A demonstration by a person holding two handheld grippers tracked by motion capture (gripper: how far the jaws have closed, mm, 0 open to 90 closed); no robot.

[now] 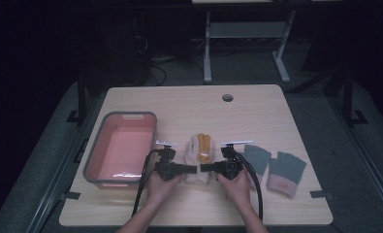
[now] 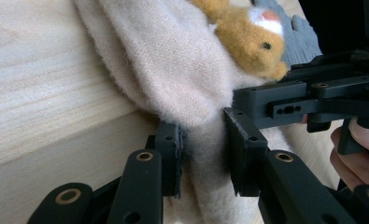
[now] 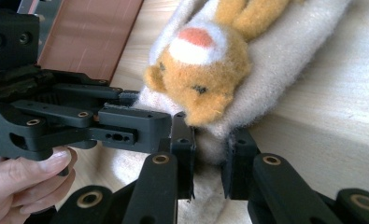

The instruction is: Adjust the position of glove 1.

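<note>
A cream fuzzy mitten point(image 1: 193, 145) with an orange plush animal point(image 1: 203, 146) sewn on it lies in the middle of the wooden table point(image 1: 189, 104). My left gripper point(image 1: 194, 169) comes at its near end from the left and my right gripper point(image 1: 203, 168) from the right, tips almost meeting. In the left gripper view my left gripper point(image 2: 203, 154) is shut on a fold of the mitten point(image 2: 173, 60), just below the animal point(image 2: 247, 37). In the right gripper view my right gripper point(image 3: 210, 161) pinches the mitten point(image 3: 275, 60) under the animal's head point(image 3: 205, 65).
A grey bin with a pink inside point(image 1: 131, 115) stands left of the mitten. Two grey fingerless gloves point(image 1: 257, 158) point(image 1: 286, 172) lie to its right. A round cable hole point(image 1: 227, 97) sits near the table's far edge. A desk frame stands beyond the table.
</note>
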